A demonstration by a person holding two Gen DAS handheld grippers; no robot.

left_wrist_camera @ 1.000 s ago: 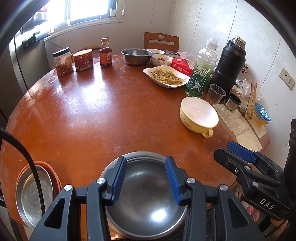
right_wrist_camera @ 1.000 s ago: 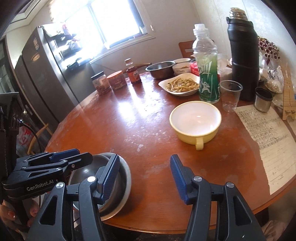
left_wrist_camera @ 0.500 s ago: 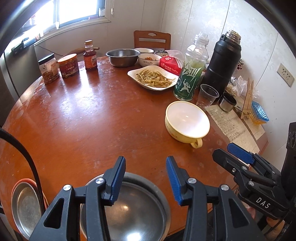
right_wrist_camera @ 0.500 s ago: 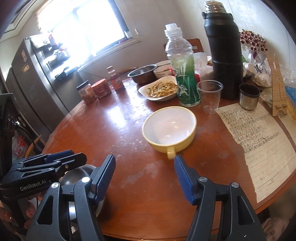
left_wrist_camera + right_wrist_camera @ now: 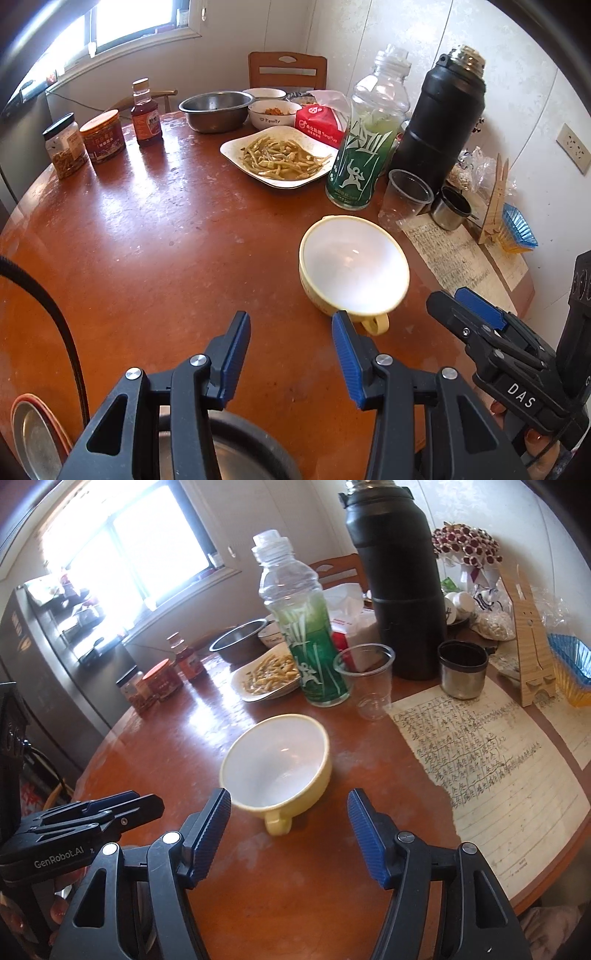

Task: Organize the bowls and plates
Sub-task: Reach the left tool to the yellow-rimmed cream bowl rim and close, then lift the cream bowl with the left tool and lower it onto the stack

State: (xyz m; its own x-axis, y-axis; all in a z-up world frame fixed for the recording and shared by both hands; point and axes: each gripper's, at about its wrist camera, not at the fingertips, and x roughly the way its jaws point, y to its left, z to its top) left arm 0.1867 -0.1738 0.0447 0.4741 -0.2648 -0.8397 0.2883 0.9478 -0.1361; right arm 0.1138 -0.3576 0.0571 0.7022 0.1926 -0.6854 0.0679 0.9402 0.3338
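Note:
A yellow bowl [image 5: 354,266] with a white inside stands on the round brown table [image 5: 155,258], its handle [image 5: 279,823] turned toward me. My right gripper [image 5: 289,797] hovers open just in front of the yellow bowl [image 5: 277,764]. The handle shows in the gap between its fingers, and neither pad touches it. My left gripper [image 5: 290,321] is open with nothing between its fingers, left of the handle. A steel bowl [image 5: 229,454] lies under the left gripper at the table's near edge. A steel plate [image 5: 33,439] rests on an orange plate at the lower left.
Behind the yellow bowl stand a green bottle [image 5: 365,147], a black thermos [image 5: 439,118], a plastic cup [image 5: 406,195] and a steel cup [image 5: 452,208]. Further back are a plate of food [image 5: 280,157], a steel basin [image 5: 216,109] and jars [image 5: 103,136]. Papers [image 5: 491,760] lie right.
Both grippers have moved forward across the table toward the yellow bowl. The steel bowl has slid to the bottom edge of the left wrist view. The right jaws stand slightly wider.

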